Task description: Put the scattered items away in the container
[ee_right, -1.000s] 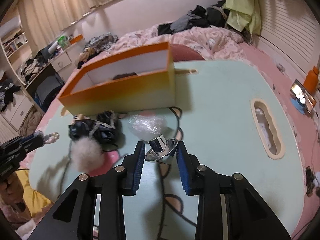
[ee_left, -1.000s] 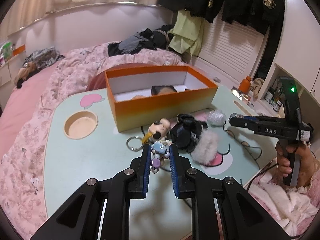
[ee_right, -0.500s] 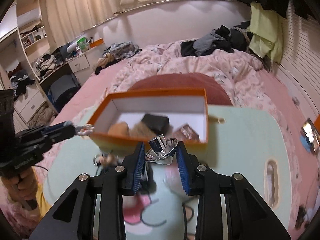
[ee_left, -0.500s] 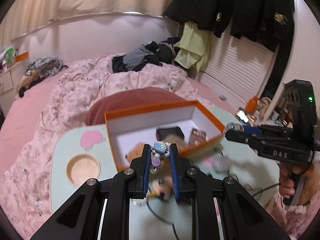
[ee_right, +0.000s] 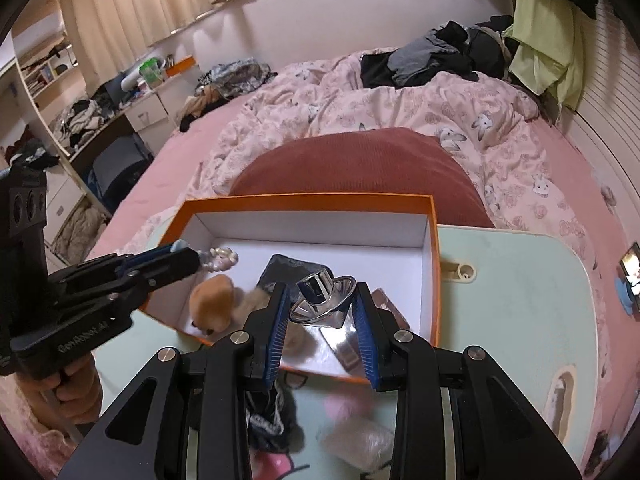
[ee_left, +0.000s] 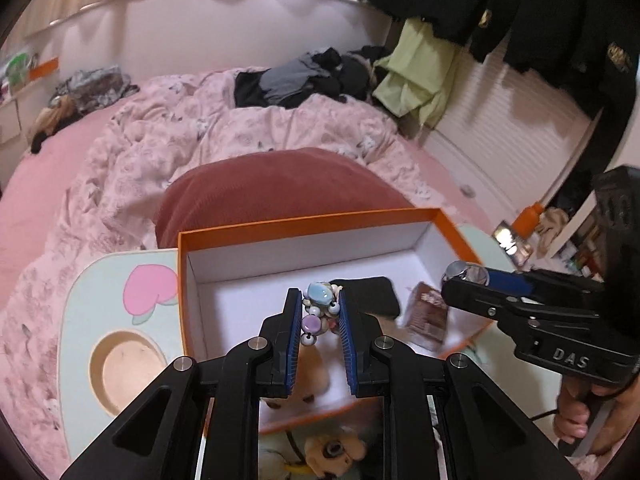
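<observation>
Far left in the right wrist view, cluttered shelves (ee_right: pixel 60 92) line the wall beside a bed under a pink floral quilt (ee_left: pixel 132 168). A pale green lap table (ee_left: pixel 96 292) bears an orange box (ee_left: pixel 304 222), backed by a red cushion (ee_left: pixel 276 184). The left gripper (ee_left: pixel 319 316) pinches a bead charm (ee_left: pixel 318 304) above the box interior. The right gripper (ee_right: pixel 322 312) clamps a shiny metal piece (ee_right: pixel 322 296) over the box. Dark jackets (ee_left: pixel 560 12) hang at the right.

"DAS" stands on the right gripper (ee_left: pixel 466 280) body.
</observation>
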